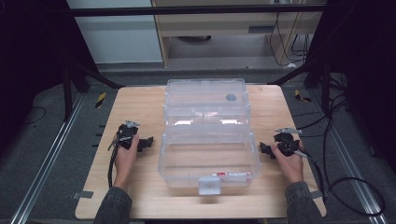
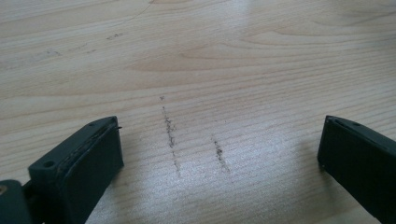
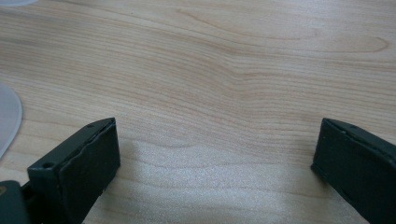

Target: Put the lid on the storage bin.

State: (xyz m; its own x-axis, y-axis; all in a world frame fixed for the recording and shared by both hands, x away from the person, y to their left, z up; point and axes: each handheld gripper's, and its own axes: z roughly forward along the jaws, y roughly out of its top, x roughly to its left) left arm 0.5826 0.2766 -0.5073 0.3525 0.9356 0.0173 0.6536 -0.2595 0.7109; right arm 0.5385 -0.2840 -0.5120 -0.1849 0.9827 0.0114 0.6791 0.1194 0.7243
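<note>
A clear plastic storage box (image 1: 208, 154) sits in the middle of the wooden table (image 1: 140, 98), its clear lid (image 1: 206, 100) swung open and lying flat behind it. A pale latch (image 1: 209, 185) hangs at the box's front edge. My left gripper (image 1: 145, 143) rests on the table just left of the box, held in a hand. In the left gripper view it (image 2: 219, 154) is open, jaws wide apart over bare wood. My right gripper (image 1: 264, 149) rests just right of the box and it (image 3: 215, 154) is open with nothing between the jaws.
A small grey round thing (image 1: 230, 97) shows on or under the open lid. Cables (image 1: 345, 186) trail off the table's right side onto the floor. Dark frame struts (image 1: 93, 74) stand behind the table. Faint pencil marks (image 2: 170, 135) cross the wood under the left gripper.
</note>
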